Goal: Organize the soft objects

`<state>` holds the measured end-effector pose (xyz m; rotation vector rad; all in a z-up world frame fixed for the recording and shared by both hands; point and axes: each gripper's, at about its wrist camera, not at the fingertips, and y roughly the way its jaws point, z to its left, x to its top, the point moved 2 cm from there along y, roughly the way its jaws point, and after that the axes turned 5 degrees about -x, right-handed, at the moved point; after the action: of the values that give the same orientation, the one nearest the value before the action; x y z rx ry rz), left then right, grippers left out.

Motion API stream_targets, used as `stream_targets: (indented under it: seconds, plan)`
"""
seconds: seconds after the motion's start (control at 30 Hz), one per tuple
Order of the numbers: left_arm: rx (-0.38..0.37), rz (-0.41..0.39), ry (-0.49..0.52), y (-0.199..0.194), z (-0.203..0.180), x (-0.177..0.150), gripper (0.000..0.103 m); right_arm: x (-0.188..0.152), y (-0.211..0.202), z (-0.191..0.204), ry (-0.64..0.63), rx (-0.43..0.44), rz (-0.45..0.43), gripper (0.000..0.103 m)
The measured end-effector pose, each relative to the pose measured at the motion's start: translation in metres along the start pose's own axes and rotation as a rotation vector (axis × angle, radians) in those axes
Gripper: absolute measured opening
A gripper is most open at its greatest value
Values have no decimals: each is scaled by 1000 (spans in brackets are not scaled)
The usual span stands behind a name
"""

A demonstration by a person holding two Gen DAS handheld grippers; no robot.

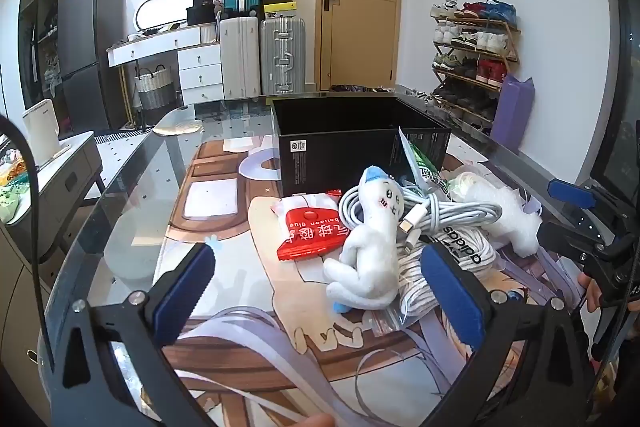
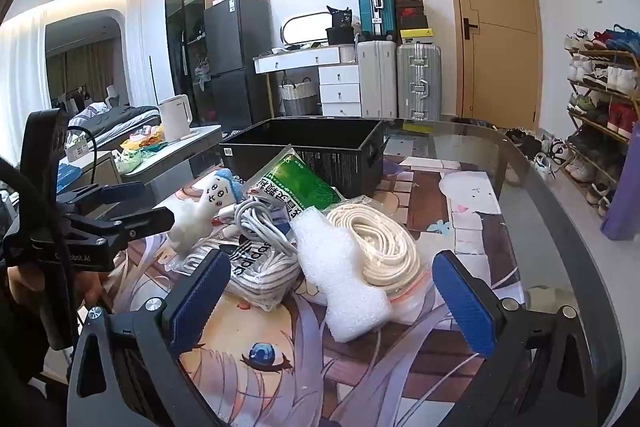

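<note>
A white plush toy (image 1: 370, 247) with a blue cap lies in a pile on the table mat; it also shows in the right wrist view (image 2: 200, 211). Around it lie a red packet (image 1: 310, 233), a coiled white cable (image 1: 432, 211), an adidas bag of cord (image 1: 448, 259), white foam (image 2: 340, 275), a bagged white rope coil (image 2: 384, 247) and a green packet (image 2: 304, 183). An open black box (image 1: 348, 135) stands behind the pile. My left gripper (image 1: 320, 291) is open just before the plush. My right gripper (image 2: 332, 299) is open around the foam's near end.
The glass table edge (image 1: 120, 187) curves on the left. A side table with a white kettle (image 1: 40, 135) stands to the left. A shoe rack (image 1: 472, 63), a purple cushion (image 1: 514, 111), suitcases and a door are behind.
</note>
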<state>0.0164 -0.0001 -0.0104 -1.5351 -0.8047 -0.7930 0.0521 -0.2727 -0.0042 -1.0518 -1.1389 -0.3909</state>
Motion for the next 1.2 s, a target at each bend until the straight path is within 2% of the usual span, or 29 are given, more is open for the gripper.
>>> stream_targets:
  seconds: [0.17, 0.2, 0.37, 1.2]
  plan:
    - [-2, 0, 21, -2, -2, -1, 103, -1, 1, 7, -27, -4, 2, 103]
    - [0, -1, 24, -3, -3, -2, 103, -2, 1, 2, 5, 1, 6, 103]
    - [1, -1, 32, -2, -6, -1, 103, -1, 1, -2, 7, 7, 7, 103]
    - [-1, 4, 26, 2, -5, -2, 103, -6, 2, 4, -14, 2, 12, 103]
